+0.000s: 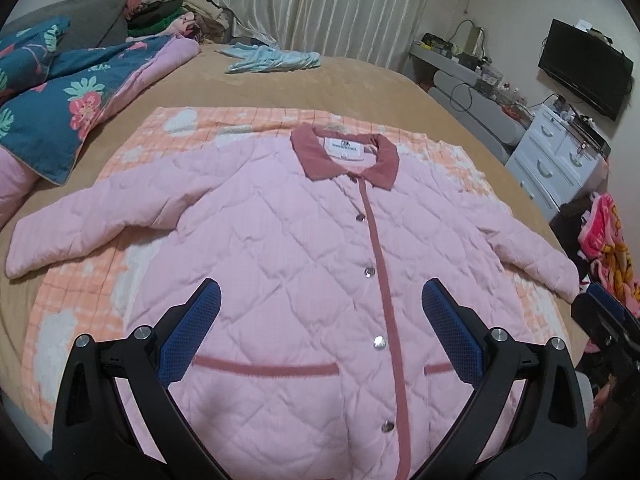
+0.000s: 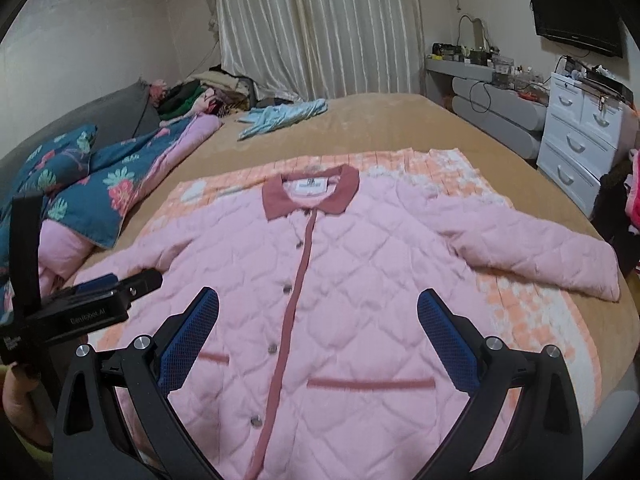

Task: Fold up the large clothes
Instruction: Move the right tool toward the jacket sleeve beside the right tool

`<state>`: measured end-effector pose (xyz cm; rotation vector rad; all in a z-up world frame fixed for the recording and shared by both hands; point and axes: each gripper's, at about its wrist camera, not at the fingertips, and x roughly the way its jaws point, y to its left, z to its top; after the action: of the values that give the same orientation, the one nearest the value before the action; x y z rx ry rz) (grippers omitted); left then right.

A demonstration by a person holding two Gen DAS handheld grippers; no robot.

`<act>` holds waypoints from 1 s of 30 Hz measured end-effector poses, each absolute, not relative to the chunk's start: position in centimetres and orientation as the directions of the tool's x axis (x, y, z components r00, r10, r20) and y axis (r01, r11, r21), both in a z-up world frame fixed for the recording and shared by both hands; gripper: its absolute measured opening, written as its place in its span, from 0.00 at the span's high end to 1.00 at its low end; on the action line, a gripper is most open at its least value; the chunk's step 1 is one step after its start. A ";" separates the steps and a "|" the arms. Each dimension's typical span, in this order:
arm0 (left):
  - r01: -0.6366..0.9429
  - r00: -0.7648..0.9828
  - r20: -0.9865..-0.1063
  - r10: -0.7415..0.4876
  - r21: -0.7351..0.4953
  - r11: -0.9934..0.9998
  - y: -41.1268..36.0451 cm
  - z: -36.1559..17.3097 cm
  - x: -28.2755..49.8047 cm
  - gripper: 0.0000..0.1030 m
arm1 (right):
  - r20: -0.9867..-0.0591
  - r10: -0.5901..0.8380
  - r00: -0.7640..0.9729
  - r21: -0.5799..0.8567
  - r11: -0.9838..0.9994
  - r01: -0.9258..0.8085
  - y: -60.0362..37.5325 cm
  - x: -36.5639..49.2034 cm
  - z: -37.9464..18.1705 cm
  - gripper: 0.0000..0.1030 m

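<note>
Both tools are hanging over the near edge of the bed, and nothing is being gripped. The left tool (image 1: 320,320) is showing its blue textured pads spread wide above the hem; the right tool (image 2: 318,320) is spread just as wide, empty too.

The pink quilted jacket (image 1: 280,248) is lying face up on an orange-and-white checked blanket (image 1: 80,304), which is covering the tan bed (image 1: 320,84). The collar (image 1: 348,156) is pointing toward the far edge, the hem is sitting at the near edge, and both sleeves are reaching out toward the bed's two sides. It is buttoned shut, with a dusty-rose placket running down the middle and snaps glinting along it.

By the look of it, folding is only starting: the garment is flat and spread, no fold made yet. The next move is probably calling for a pinch on a sleeve or shoulder, then a sweep across the chest.

The fabric is looking puffy and diamond-stitched, so it may be springing back rather than creasing. A floral quilt (image 1: 60,92) is bunching along the bed's left edge, well apart.
</note>
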<state>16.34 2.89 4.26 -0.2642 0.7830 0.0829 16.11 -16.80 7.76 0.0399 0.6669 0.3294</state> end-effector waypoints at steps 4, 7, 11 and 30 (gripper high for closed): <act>-0.154 0.716 -0.697 -0.038 -0.211 0.965 2.7 4.9 17.8 0.08 | -0.580 0.309 0.753 0.153 0.950 -0.272 -17.4 17.8 8.5 0.04; -0.142 0.722 -0.690 -0.044 -0.211 0.967 2.3 5.4 18.9 0.08 | -0.575 0.296 0.763 0.156 0.955 -0.253 -17.8 19.1 8.7 0.04; -0.135 0.729 -0.683 -0.050 -0.214 0.968 1.7 5.7 20.5 0.08 | -0.567 0.281 0.774 0.163 0.960 -0.229 -18.7 20.7 8.8 0.04; -0.091 0.705 -0.704 -0.082 -0.205 0.974 -2.6 4.1 27.2 0.08 | -0.514 0.161 0.842 0.247 0.968 -0.035 -27.3 28.5 8.9 0.04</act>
<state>27.20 -2.63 4.12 -0.2323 0.7899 0.0049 28.48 -27.27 8.91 0.2329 0.5606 0.1044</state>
